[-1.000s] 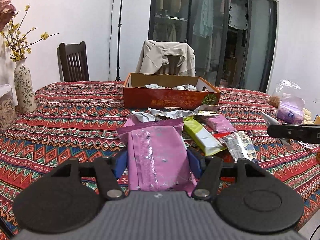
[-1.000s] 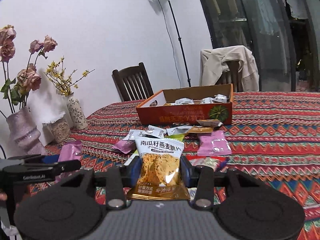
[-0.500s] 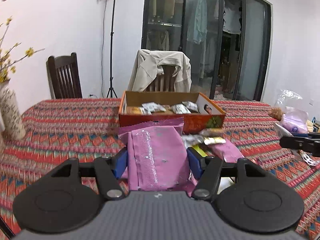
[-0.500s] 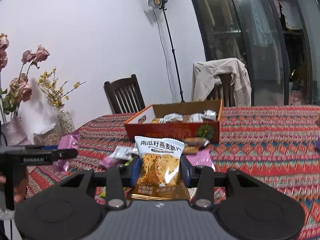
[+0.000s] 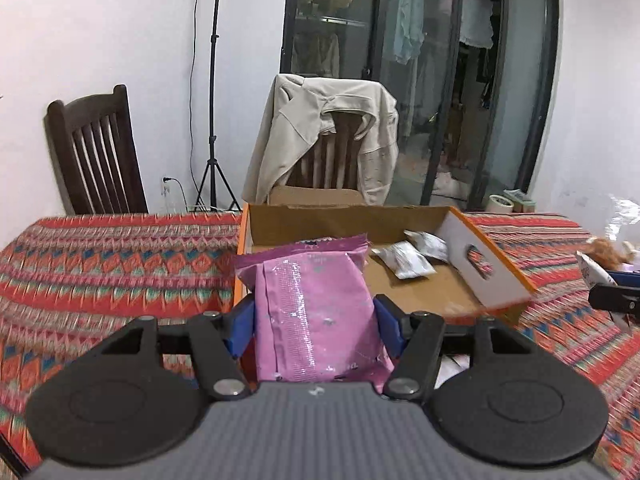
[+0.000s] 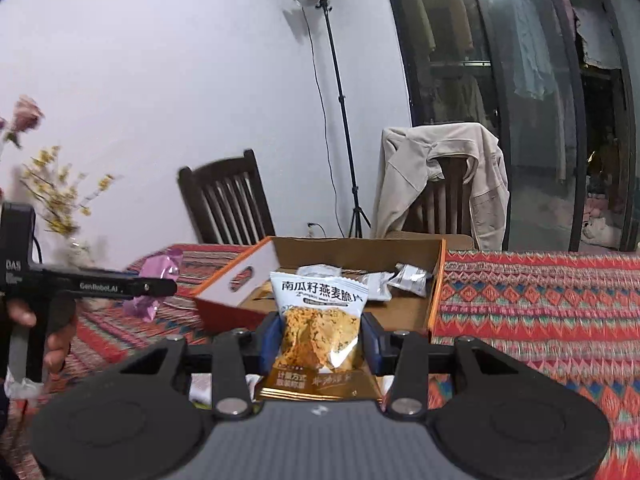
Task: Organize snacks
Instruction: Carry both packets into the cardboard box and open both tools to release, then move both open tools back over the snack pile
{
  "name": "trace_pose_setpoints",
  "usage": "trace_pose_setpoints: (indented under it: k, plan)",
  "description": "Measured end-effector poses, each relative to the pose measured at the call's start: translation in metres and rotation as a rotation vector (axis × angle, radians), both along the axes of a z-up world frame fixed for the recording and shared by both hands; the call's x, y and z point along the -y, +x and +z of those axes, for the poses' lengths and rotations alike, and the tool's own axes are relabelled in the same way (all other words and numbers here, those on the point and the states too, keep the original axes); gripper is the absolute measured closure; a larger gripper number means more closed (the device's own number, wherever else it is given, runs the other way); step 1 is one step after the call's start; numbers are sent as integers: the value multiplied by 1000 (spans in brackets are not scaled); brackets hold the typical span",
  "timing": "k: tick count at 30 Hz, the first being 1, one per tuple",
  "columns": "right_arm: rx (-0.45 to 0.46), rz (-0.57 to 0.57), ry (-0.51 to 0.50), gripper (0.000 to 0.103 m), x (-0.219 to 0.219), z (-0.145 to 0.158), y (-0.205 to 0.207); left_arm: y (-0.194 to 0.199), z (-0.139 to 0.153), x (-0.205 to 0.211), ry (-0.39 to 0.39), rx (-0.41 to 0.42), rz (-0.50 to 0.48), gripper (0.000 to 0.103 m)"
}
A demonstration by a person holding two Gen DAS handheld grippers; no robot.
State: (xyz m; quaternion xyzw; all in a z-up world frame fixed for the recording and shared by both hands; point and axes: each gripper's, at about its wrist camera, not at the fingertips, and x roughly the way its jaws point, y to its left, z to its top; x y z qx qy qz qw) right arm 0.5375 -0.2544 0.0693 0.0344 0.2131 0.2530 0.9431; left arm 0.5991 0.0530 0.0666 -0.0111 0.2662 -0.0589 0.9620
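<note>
Pink snack pack [image 5: 316, 316] clamped in left claw [image 5: 314, 320], orange chip pack [image 6: 320, 328] in right claw [image 6: 320, 338], both nr box [image 5: 496, 280].

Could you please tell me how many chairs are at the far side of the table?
2: a bare dark chair on the left, and a second chair behind the box, draped with a beige jacket. Others may stand out of view.

Packets [image 5: 406, 264] in box [image 5: 496, 280], on table [image 5: 100, 264]
</note>
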Motion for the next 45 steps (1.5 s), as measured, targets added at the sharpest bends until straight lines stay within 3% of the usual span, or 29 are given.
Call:
trace_pose_setpoints:
  k: [11, 17, 19, 22, 26, 34, 36, 45]
  plan:
    - [-118, -74, -248, 60, -61, -28, 153, 146, -32, 1, 72, -134, 11, 40]
    - [-171, -91, -409, 59, -93, -55, 204, 172, -50, 5, 106, -189, 6, 39]
    - [-177, -96, -453, 59, -102, -63, 214, 174, -52, 5, 98, -191, 2, 33]
    - [-192, -102, -483, 52, -110, -73, 227, 170, -53, 3, 97, -180, -9, 31]
    - [-174, -117, -461, 36, -111, -77, 224, 158, -49, 0, 92, -166, -24, 27]
    - [-88, -111, -372, 33, -88, -40, 180, 91, -14, -9, 48, -90, -40, 22]
    - [-61, -102, -342, 26, -79, -27, 157, 65, -3, -10, 38, -58, -48, 22]
    - [15, -63, -232, 22, -37, 8, 22, -81, 19, -1, 14, 53, -91, 16]
